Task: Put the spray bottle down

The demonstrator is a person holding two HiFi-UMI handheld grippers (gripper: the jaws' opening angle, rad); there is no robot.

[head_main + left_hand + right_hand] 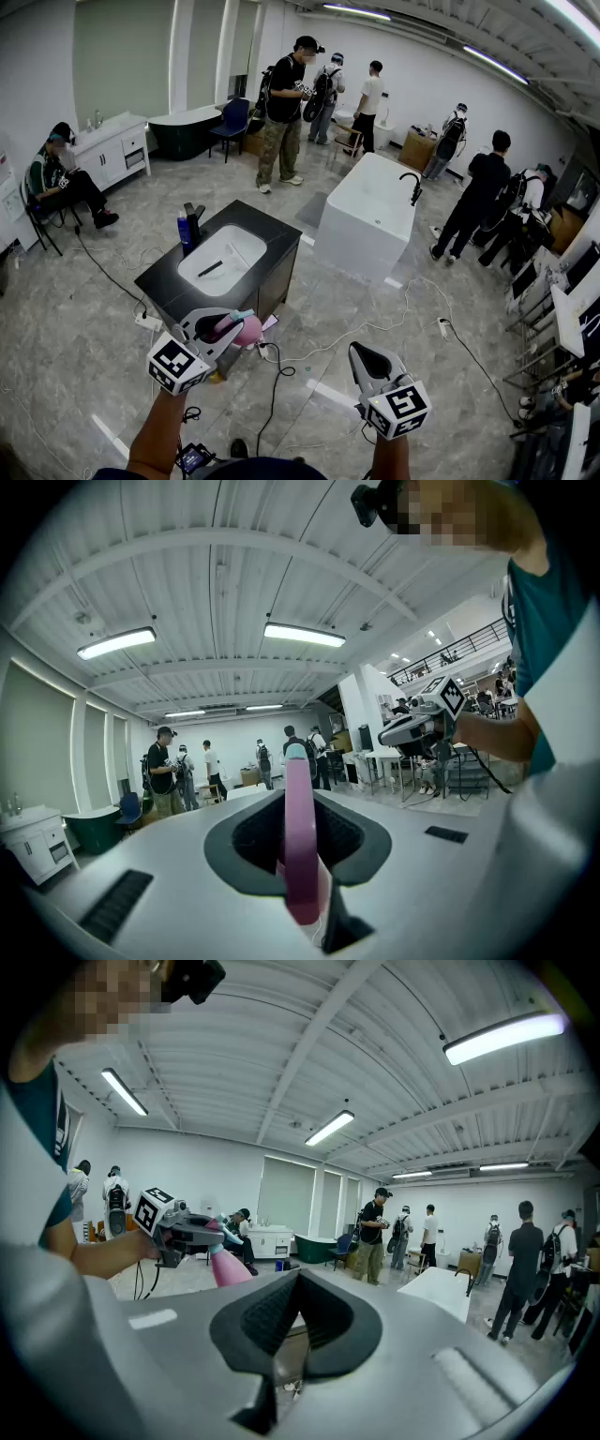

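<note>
The left gripper (pixel 217 330) is clamped on a pink spray bottle (pixel 247 331) with a pale teal cap. In the left gripper view the bottle fills the narrow gap between the 2 jaws, which press on its sides. The bottle is held in the air just in front of the near corner of the black vanity (pixel 265 223), not resting on its top. The right gripper (pixel 364 357) hangs in front of the vanity and off to its right, well apart from the bottle. Its jaws are brought together with nothing between them. A white basin (pixel 234 248) is sunk into the vanity's top, and a blue bottle (pixel 184 231) stands at the vanity's far left edge, just beside a black faucet (pixel 195 221). A white bathtub (pixel 373 214) sits to the right of the vanity, and a person in black (pixel 281 108) stands beyond it
</note>
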